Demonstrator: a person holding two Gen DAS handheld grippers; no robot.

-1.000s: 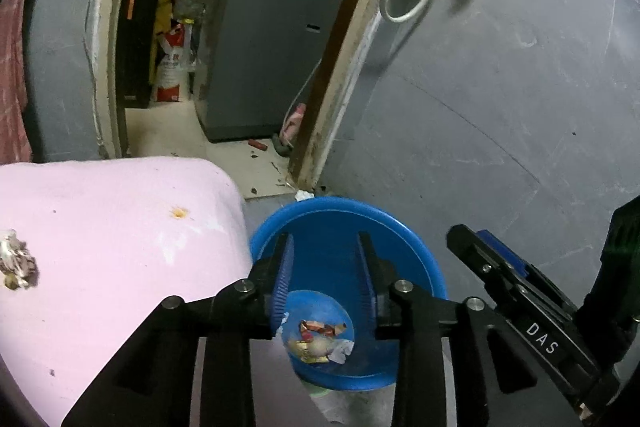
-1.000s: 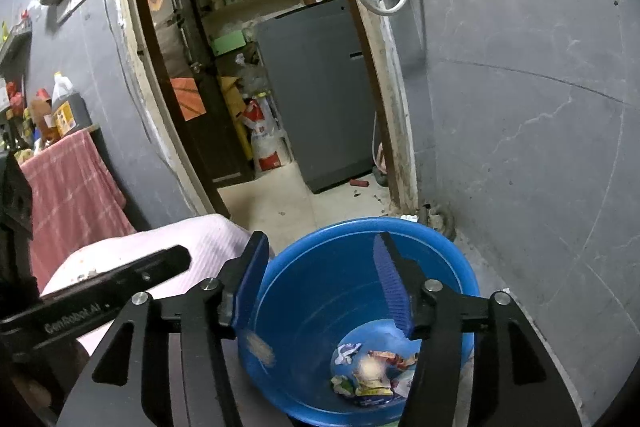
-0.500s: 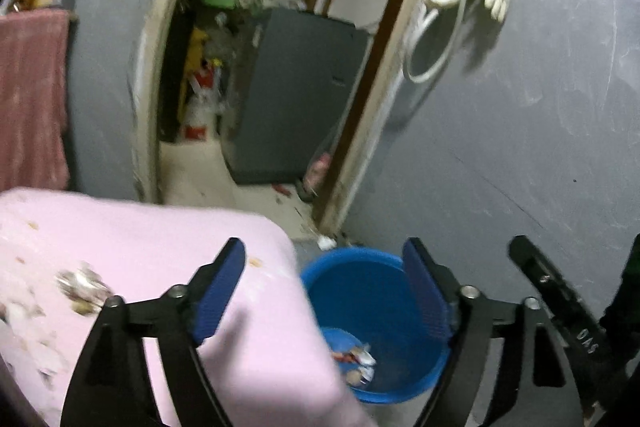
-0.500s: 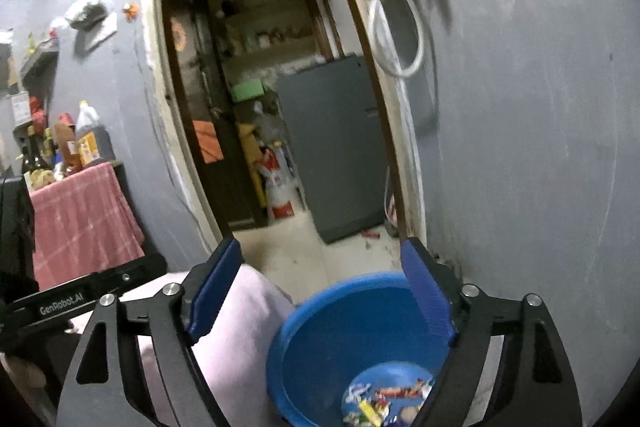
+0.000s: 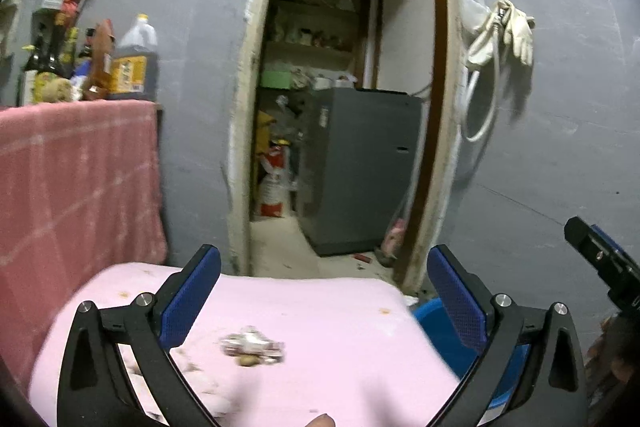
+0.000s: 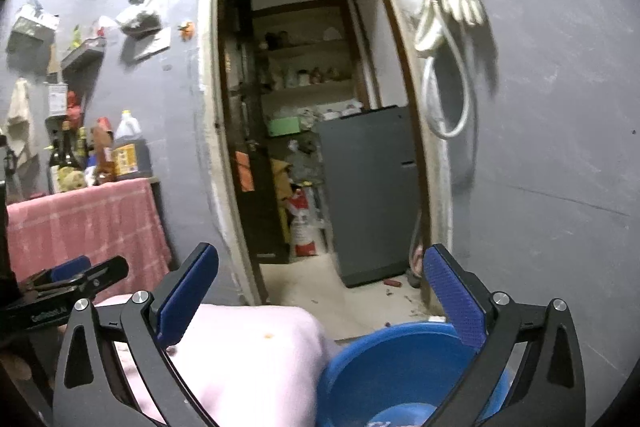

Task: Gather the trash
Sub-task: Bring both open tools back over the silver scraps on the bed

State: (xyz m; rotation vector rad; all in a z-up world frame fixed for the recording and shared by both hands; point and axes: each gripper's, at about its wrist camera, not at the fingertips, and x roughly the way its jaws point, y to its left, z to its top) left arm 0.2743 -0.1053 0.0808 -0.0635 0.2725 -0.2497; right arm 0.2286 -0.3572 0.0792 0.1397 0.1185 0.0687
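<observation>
- A small clump of trash (image 5: 252, 345), crumpled wrappers with a brownish bit in front, lies on the pink cloth-covered counter (image 5: 320, 307) in the lower middle of the left wrist view, blurred by motion.
- Crumbs and pale scraps (image 5: 184, 367) speckle the pink cloth at lower left of that clump; a small orange spot (image 6: 268, 336) shows on the cloth in the right wrist view.
- The blue plastic basin (image 6: 400, 351) stands just beside the counter's right edge, at lower right of both views; only a pale sliver of its contents shows at the bottom of the right wrist view.
- The left hand-held gripper (image 5: 324, 301) has just been opening and its jaws stand wide apart, with nothing between the blue pads (image 5: 192, 303); the trash clump lies below and between them in the frame, untouched.
- The right hand-held gripper (image 6: 322, 301) has likewise just been opening, its jaws spread wide and empty, framing the counter's corner and the basin's rim.
- Each gripper's tip appears at the edge of the other's view.
- Behind the counter a doorway (image 5: 340, 107) opens on a storeroom with a grey appliance (image 5: 360, 167) and cluttered shelves.
- At left, a pink checked cloth (image 5: 76, 179) hangs from a ledge carrying bottles and an oil jug (image 5: 134, 59).
- At upper right, gloves and a coiled white hose (image 6: 448, 39) hang on the grey wall.
</observation>
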